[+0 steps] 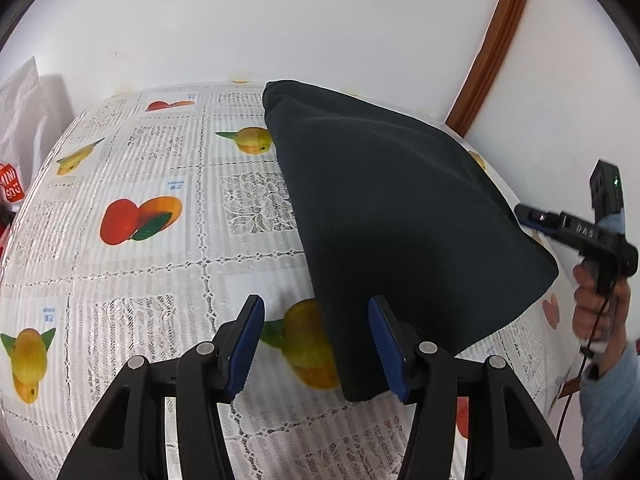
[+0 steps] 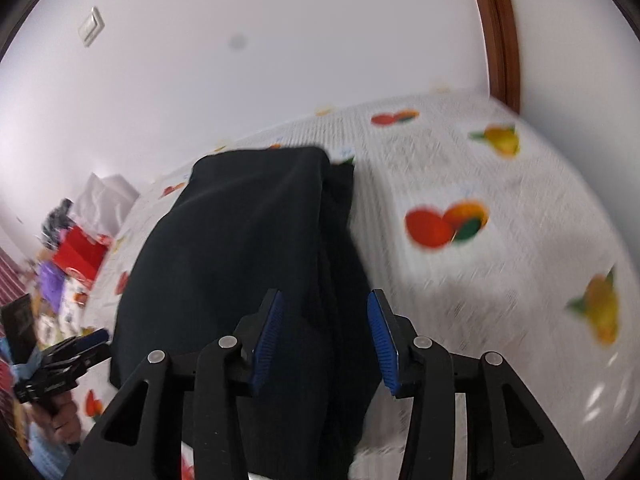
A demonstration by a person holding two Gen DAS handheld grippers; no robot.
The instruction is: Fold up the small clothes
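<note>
A dark, folded garment (image 1: 400,208) lies on a table covered by a fruit-print lace tablecloth (image 1: 160,168). My left gripper (image 1: 316,304) is open just above the table. The garment's near corner reaches in between its blue pads (image 1: 246,344), close to the right one. My right gripper (image 1: 522,213) is at the garment's far right edge, held in a hand. In the blurred right wrist view, my right gripper (image 2: 325,296) is open over the garment (image 2: 240,248), with cloth lying under the gap and the pads apart from it. The left gripper (image 2: 98,338) shows at the lower left.
The table stands against a white wall with a wooden door frame (image 1: 492,44) at the right corner. A white paper bag (image 1: 24,112) and a red shopping bag (image 1: 10,188) sit beyond the table's left end, among other clutter (image 2: 76,256).
</note>
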